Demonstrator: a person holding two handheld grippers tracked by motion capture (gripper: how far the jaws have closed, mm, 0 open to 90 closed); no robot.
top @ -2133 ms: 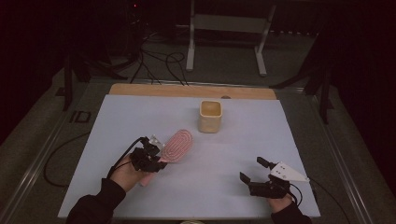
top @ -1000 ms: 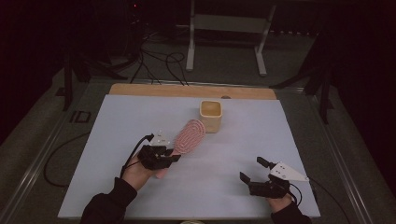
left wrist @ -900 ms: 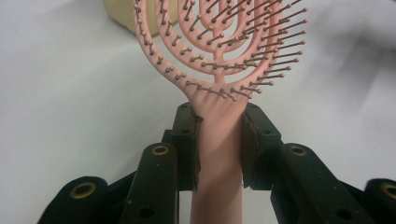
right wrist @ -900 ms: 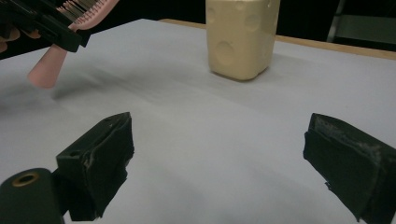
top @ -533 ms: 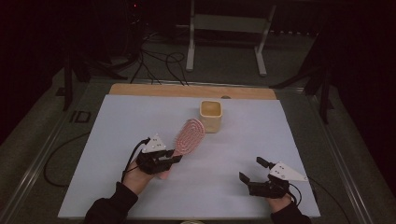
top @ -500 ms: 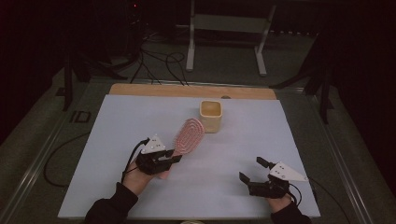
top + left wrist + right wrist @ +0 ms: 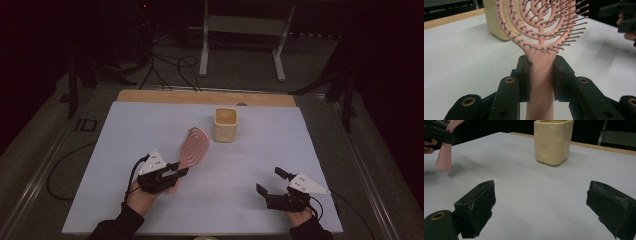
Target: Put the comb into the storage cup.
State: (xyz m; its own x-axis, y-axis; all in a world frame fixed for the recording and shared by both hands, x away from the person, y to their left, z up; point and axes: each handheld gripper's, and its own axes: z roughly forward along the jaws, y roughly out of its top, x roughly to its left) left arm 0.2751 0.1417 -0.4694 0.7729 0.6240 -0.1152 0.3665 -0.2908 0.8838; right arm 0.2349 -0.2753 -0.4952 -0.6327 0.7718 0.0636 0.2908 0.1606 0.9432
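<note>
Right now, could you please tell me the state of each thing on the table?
Pink hairbrush: gripped by its handle, head raised toward the cup.
Left gripper: shut on the hairbrush handle.
Right gripper: open, holding nothing.
Cream cup: upright on the table.

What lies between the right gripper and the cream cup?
Nothing: in the right gripper view, bare white table runs from the open right gripper to the cream cup. The high view agrees.

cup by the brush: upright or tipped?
Upright. The cream cup stands on its base on the white table, open mouth up.
</note>
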